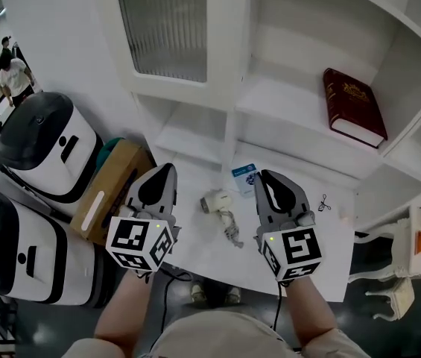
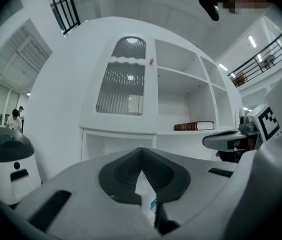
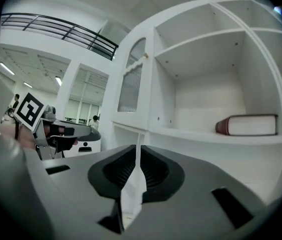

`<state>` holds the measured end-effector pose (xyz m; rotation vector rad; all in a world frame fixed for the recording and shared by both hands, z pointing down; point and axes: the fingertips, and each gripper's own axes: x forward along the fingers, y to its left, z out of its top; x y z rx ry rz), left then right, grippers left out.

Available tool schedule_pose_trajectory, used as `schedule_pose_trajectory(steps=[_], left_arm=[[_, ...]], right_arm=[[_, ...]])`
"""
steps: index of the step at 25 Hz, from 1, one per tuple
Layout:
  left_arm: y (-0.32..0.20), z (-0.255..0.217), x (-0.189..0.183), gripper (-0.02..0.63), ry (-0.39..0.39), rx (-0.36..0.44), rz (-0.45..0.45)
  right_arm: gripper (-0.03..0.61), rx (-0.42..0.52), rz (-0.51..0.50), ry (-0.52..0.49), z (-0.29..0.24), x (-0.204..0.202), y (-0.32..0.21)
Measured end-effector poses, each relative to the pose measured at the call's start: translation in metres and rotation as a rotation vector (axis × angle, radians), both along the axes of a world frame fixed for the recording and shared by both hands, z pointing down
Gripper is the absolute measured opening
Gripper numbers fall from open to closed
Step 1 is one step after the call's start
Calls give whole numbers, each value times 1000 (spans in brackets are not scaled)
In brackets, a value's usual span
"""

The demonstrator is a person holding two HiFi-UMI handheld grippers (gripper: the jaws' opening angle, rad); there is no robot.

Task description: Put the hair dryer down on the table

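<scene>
The small white hair dryer [image 1: 216, 201] lies on the white table [image 1: 217, 267], its grey cord [image 1: 232, 232] trailing toward me. Both grippers hang well above the table, pointing at the shelf unit, one on each side of the dryer and apart from it. My left gripper [image 1: 167, 170] [image 2: 141, 150] is shut, tips touching, with nothing in it. On my right gripper [image 1: 264, 174] [image 3: 137, 148] the jaws stand all but together, only a thin slit between the tips, and they hold nothing.
A white shelf unit with a ribbed-glass door [image 1: 165, 24] backs the table; a red book [image 1: 354, 107] leans on one shelf. A blue-white card [image 1: 244, 179] and a small dark object [image 1: 324, 203] lie on the table. A cardboard box [image 1: 113, 189] and two white machines [image 1: 42, 144] stand left.
</scene>
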<state>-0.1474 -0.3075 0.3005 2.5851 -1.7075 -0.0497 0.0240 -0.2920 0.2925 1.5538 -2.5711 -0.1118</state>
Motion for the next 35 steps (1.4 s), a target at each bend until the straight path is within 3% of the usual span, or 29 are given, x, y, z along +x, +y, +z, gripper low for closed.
schedule_pose_trajectory(steps=[3,8,12,15,27,35], left_arm=[[15,-33,2,12,-53,87,3],[44,-71,2,12,-87,206,-16],[62,-87,1,12,-83,265,-31],[73,-87,7,12,-121,295,-32],[94,-34,30,12,-179,189,8],[92,-36,35,12,-172,189,19]], right_arm=[[34,88,-51,-4,-40,-10,18],[30,147,-122,-67,-76,-17,45],[30,186,-133,-108,-88,-17,66],[29,203,-130,-113,-87,-15,76],[18,152,-57,-185,-39,3,81],[17,124,-91,-197,-36,-5,78]])
